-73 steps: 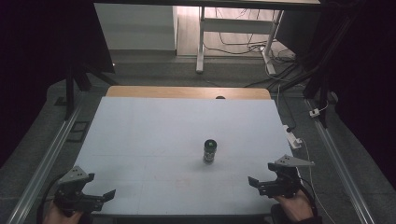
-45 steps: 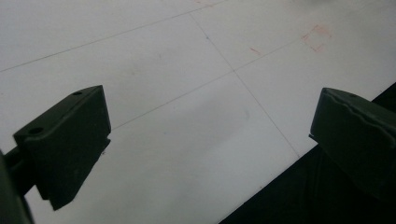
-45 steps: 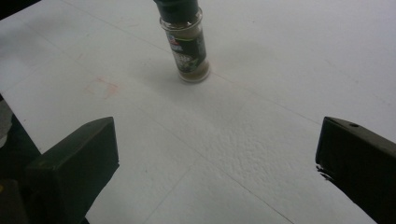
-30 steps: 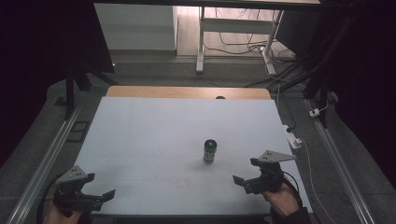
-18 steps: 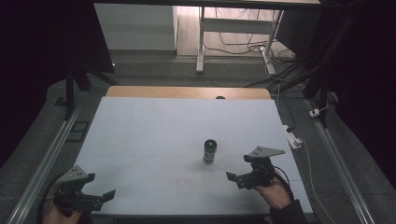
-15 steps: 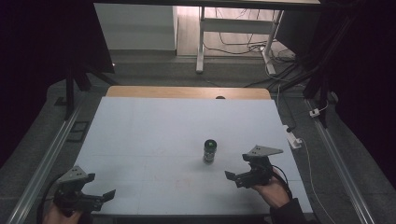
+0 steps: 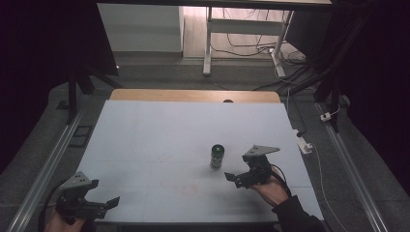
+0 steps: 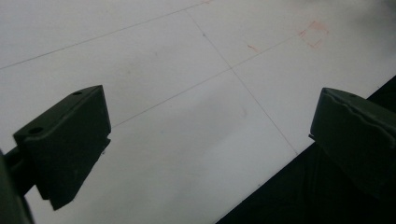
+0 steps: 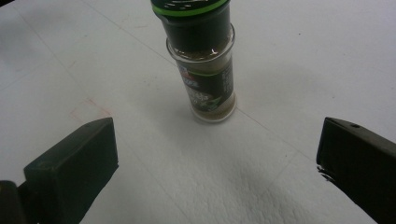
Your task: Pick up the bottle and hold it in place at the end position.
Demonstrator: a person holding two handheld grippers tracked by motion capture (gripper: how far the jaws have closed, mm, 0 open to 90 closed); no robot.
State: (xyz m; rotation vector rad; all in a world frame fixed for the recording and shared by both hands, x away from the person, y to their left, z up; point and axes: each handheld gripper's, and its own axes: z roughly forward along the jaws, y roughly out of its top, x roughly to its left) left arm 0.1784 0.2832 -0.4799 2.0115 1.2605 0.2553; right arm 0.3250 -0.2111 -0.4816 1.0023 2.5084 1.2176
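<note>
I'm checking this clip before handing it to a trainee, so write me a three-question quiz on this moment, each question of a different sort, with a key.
1. True or false: the right gripper is shut on the spice jar.
2. Multiple choice: where is the left gripper? A) over the jar B) near the front left corner of the white table C) at the far wooden edge
3. Fill in: the jar stands upright and its cap has a ____ rim.

Key
1. False: its jaws are wide open, with the jar standing apart just ahead of them.
2. B
3. green, seen in the right gripper view.
</note>
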